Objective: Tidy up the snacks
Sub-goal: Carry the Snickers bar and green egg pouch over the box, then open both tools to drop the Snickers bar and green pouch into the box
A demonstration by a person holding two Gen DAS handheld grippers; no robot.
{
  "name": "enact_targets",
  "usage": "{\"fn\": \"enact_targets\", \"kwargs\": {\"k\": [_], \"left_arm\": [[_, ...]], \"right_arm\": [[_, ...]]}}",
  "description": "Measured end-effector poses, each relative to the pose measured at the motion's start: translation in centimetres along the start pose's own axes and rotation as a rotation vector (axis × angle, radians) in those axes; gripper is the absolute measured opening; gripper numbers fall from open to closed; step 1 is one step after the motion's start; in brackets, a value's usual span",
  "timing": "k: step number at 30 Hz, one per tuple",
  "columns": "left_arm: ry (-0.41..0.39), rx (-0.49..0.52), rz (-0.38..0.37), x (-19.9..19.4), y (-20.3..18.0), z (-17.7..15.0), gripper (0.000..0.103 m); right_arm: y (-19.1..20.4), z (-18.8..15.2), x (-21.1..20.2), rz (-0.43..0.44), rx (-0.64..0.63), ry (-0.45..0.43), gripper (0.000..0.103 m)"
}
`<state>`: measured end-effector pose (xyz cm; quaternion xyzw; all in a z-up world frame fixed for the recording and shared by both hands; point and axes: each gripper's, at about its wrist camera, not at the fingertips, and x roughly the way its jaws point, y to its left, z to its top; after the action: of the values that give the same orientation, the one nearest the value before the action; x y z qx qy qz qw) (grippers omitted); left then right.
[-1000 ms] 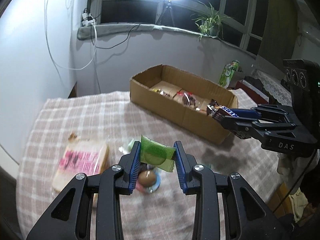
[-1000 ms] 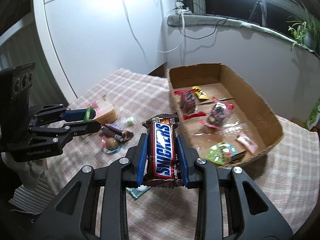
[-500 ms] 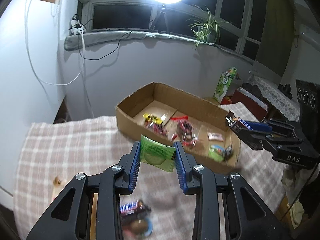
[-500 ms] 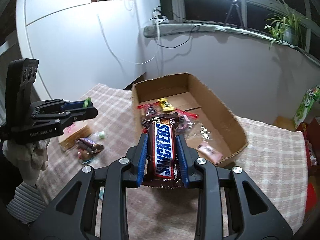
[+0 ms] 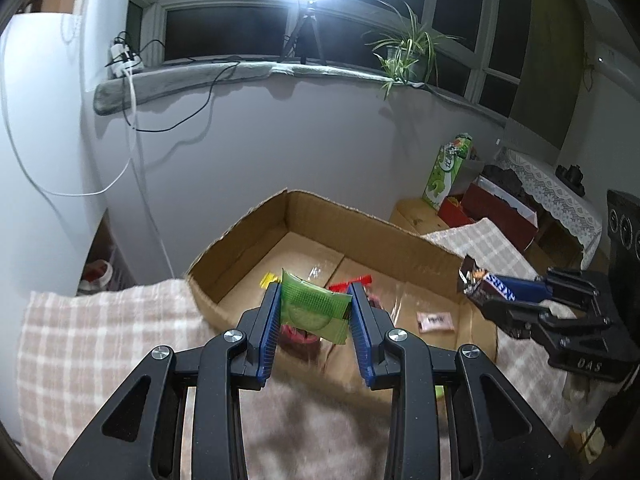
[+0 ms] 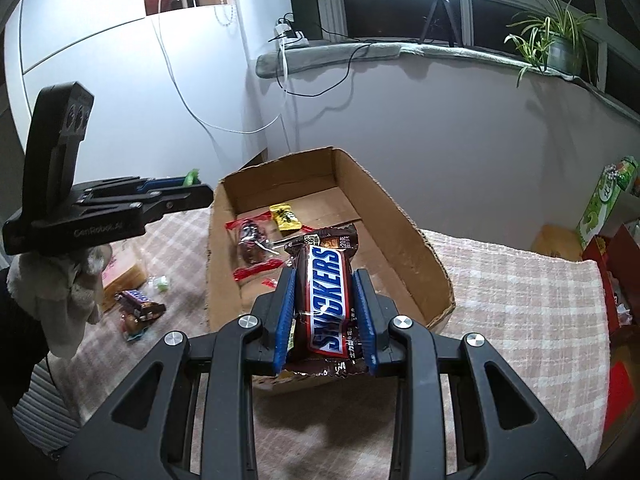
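Note:
My left gripper [image 5: 315,300] is shut on a green snack packet [image 5: 314,309] and holds it over the near wall of the open cardboard box [image 5: 240,236]. My right gripper [image 6: 325,280] is shut on a Snickers bar [image 6: 328,300] and holds it above the box's near end [image 6: 404,220]. The box holds several wrapped snacks, among them a yellow one [image 6: 285,216] and a pink one [image 5: 435,321]. In the left wrist view the right gripper [image 5: 480,286] hangs over the box's right rim. In the right wrist view the left gripper [image 6: 192,188] sits at the box's left edge.
The box stands on a checked tablecloth [image 6: 520,300]. Left of the box lie a bread packet [image 6: 126,268], a small Snickers [image 6: 138,302] and other small sweets. A green carton [image 5: 446,172] and a red box [image 5: 500,208] stand beyond the table's right end.
Both grippers have moved forward and up to the box with their snacks still held. The loose snacks on the cloth have dropped out of the left wrist view.

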<state>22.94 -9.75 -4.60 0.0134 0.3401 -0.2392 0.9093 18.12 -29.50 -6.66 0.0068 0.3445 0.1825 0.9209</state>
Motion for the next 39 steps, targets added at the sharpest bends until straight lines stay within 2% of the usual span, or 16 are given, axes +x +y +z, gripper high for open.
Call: {"fn": "enact_targets", "kwargs": {"k": [13, 25, 26, 29, 31, 32, 33, 35, 39], "left_arm": [[0.025, -0.009, 0.003, 5.1, 0.1, 2.7, 0.031], [0.056, -0.012, 0.003, 7.3, 0.0, 3.0, 0.033], [0.058, -0.013, 0.005, 7.3, 0.0, 3.1, 0.035], [0.059, -0.026, 0.014, 7.3, 0.2, 3.1, 0.062], [0.056, -0.033, 0.016, 7.2, 0.3, 3.2, 0.065], [0.060, -0.034, 0.021, 7.3, 0.3, 3.2, 0.065], [0.062, -0.036, 0.026, 7.3, 0.3, 3.2, 0.065], [0.060, -0.036, 0.027, 7.1, 0.3, 3.2, 0.066], [0.055, -0.036, 0.024, 6.7, 0.2, 3.2, 0.066]], "right_arm": [[-1.7, 0.2, 2.1, 0.004, 0.028, 0.015, 0.030], [-2.3, 0.1, 3.5, 0.017, 0.058, 0.025, 0.030], [-2.4, 0.2, 3.5, 0.017, 0.057, 0.023, 0.030], [-2.3, 0.2, 3.4, 0.016, 0.053, 0.017, 0.030], [-2.1, 0.3, 3.2, 0.008, 0.046, 0.008, 0.046], [-1.9, 0.3, 3.1, 0.002, 0.044, 0.002, 0.072], [-1.8, 0.3, 2.7, -0.007, 0.040, -0.017, 0.087], [-1.5, 0.3, 2.1, -0.010, 0.033, -0.046, 0.089], [-0.9, 0.5, 1.6, -0.016, 0.011, -0.050, 0.090]]}}
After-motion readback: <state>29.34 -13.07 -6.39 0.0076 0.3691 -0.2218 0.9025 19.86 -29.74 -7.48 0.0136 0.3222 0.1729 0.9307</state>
